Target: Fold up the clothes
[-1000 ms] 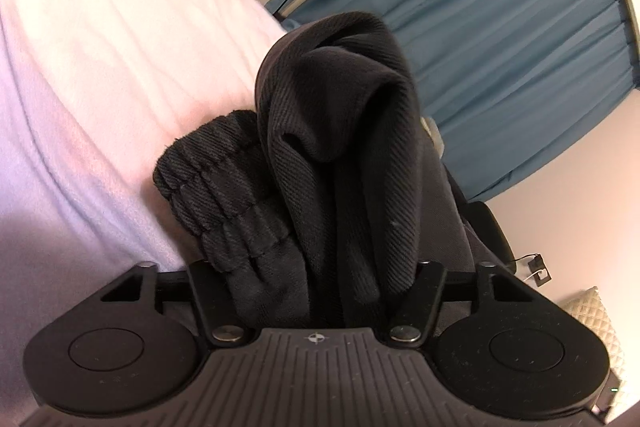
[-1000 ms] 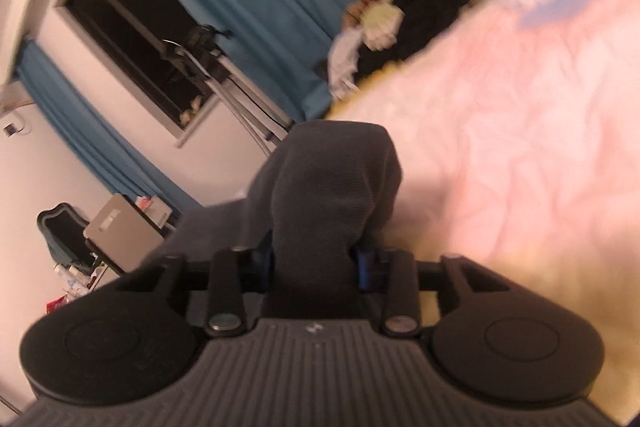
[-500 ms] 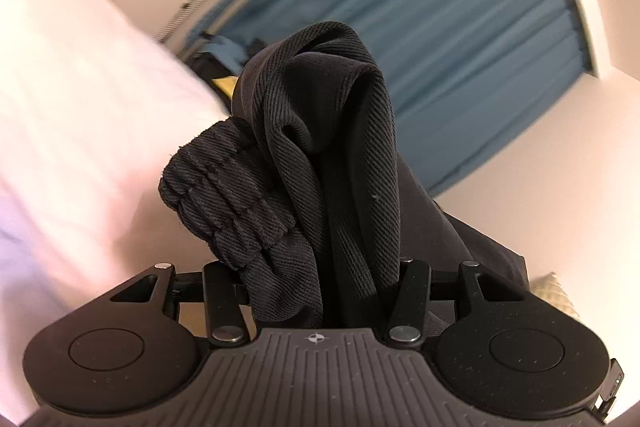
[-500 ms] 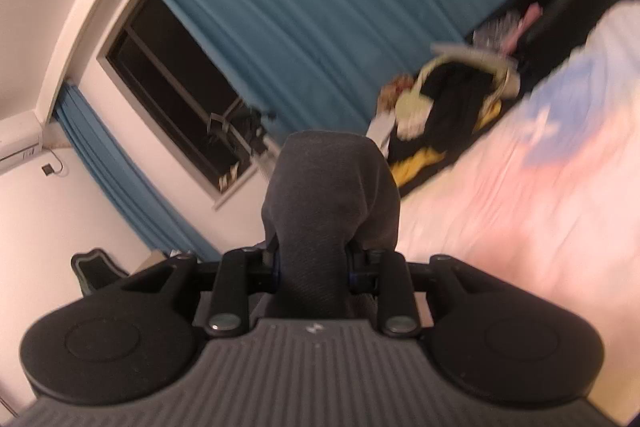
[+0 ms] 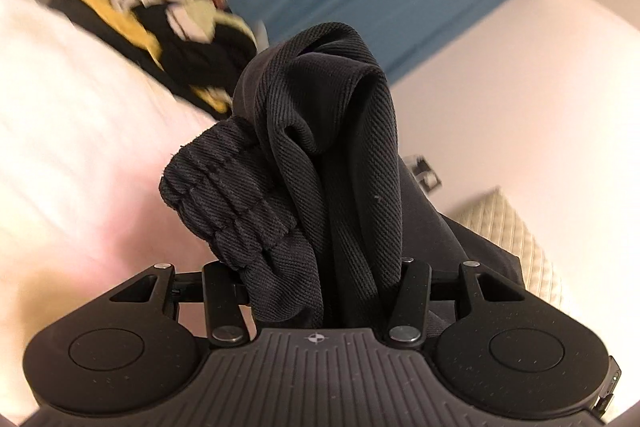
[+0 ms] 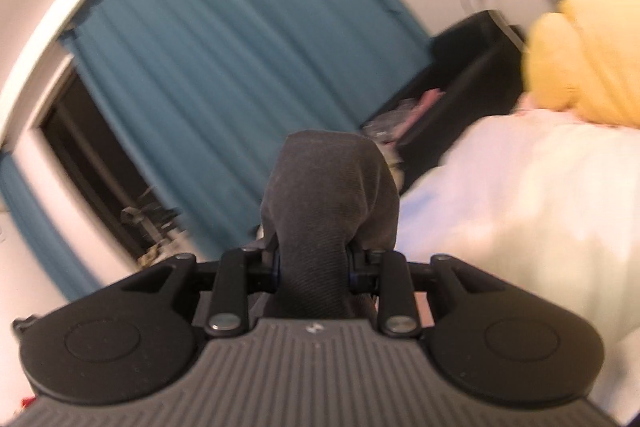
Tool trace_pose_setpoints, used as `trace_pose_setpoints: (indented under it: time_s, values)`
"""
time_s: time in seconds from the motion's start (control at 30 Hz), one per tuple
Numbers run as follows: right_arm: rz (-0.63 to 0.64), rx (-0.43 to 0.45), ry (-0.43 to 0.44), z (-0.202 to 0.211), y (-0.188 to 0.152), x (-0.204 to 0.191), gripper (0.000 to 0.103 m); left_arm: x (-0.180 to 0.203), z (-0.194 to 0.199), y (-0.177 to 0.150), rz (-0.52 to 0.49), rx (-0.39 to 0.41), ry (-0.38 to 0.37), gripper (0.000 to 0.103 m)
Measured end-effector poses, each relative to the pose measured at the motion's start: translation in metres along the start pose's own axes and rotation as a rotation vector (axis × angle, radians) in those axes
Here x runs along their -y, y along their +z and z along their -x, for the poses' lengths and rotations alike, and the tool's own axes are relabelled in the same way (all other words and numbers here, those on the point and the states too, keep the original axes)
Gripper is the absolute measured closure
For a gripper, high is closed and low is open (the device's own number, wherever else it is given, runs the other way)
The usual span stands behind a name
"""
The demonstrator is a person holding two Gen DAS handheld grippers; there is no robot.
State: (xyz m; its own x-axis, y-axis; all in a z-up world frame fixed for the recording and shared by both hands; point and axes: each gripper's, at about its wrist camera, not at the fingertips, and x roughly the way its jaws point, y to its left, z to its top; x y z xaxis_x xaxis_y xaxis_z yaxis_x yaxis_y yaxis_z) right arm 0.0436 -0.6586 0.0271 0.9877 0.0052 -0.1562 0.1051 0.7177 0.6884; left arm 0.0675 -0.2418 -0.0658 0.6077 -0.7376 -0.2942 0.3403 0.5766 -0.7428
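I observe my right gripper (image 6: pixel 314 267) clamped on a dark grey garment (image 6: pixel 328 195) at frame centre; teal curtain (image 6: pixel 224 67) upper left, white bedding (image 6: pixel 520 195) right, yellow pillow (image 6: pixel 588 59) upper right.

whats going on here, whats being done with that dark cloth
A person is handling a dark garment with two handheld grippers. The left gripper is clamped on a bunched part that includes an elastic, gathered band. The right gripper pinches another fold of dark fabric. Both cameras look out over a pale bed towards teal curtains, so the cloth appears held up in the air, not yet laid flat or folded. A heap of other clothes lies beyond.
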Motion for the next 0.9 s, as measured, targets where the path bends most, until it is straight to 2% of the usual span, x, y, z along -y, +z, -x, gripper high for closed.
trace_pose_setpoints:
  time_s: [0.1,0.23,0.27,0.37,0.5,0.57,0.6,0.67,0.8,0.9]
  values:
    - [-0.024,0.005,-0.063,-0.002,-0.009,0.049,0.073,-0.012,-0.040,-0.027,-0.008,-0.052,-0.023,0.050]
    - [-0.080,-0.039,-0.155,-0.009,-0.039,0.115,0.071,-0.024,-0.081,-0.064,-0.068,-0.130,0.029,0.049]
    - [-0.108,-0.050,-0.175,-0.011,-0.050,0.131,0.070,-0.028,-0.084,-0.072,-0.097,-0.129,0.034,0.047]
    - [-0.185,0.001,-0.159,-0.007,-0.077,0.164,0.065,-0.038,-0.084,-0.082,-0.176,-0.108,-0.007,0.043]
    - [-0.199,0.027,-0.160,-0.010,-0.088,0.173,0.062,-0.040,-0.084,-0.078,-0.192,-0.129,-0.013,0.042]
    - [-0.200,0.023,-0.165,-0.009,-0.087,0.174,0.059,-0.037,-0.084,-0.072,-0.189,-0.142,-0.010,0.037]
    - [-0.190,0.016,-0.175,-0.008,-0.085,0.172,0.052,-0.035,-0.086,-0.067,-0.178,-0.160,-0.003,0.034]
    - [-0.186,-0.005,-0.188,-0.004,-0.081,0.169,0.039,-0.036,-0.092,-0.054,-0.151,-0.226,0.000,0.011]
    - [-0.185,0.002,-0.234,0.016,-0.073,0.150,0.017,-0.035,-0.075,-0.056,-0.173,-0.277,0.038,0.006]
    - [-0.136,0.009,-0.283,0.034,-0.070,0.133,0.016,-0.032,-0.055,-0.053,-0.221,-0.270,0.079,0.002]
